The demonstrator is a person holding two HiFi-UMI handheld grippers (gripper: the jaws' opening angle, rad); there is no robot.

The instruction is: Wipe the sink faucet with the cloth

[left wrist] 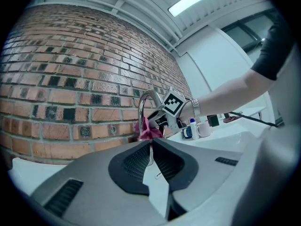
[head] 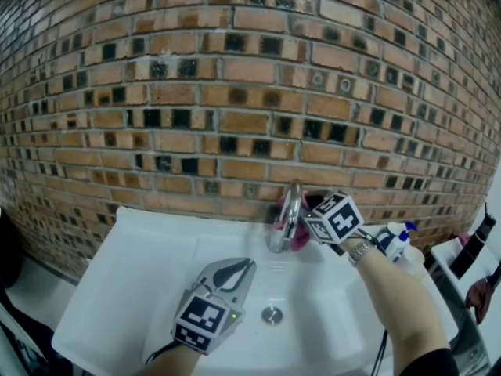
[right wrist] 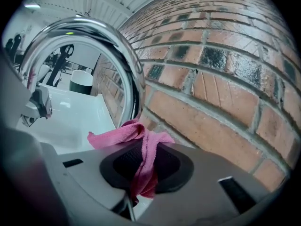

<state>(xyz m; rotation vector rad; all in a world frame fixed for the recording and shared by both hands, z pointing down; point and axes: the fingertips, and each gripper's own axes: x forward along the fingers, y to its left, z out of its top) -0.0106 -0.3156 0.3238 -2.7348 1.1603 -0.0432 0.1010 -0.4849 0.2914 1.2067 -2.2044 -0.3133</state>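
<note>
— How many cloths are there?
— One pink cloth [head: 300, 235], at the centre right, touching the single faucet [head: 286, 216]. The right gripper [right wrist: 146, 152] has its jaws clamped on it.
— And the second gripper?
— The left gripper [head: 244, 266], lower centre over the sink [head: 149, 272], has its jaws together, empty.

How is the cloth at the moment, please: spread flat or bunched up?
Bunched up: the cloth is pinched into a crumpled strip between the right gripper's jaws, its loose end beside the faucet.
</note>
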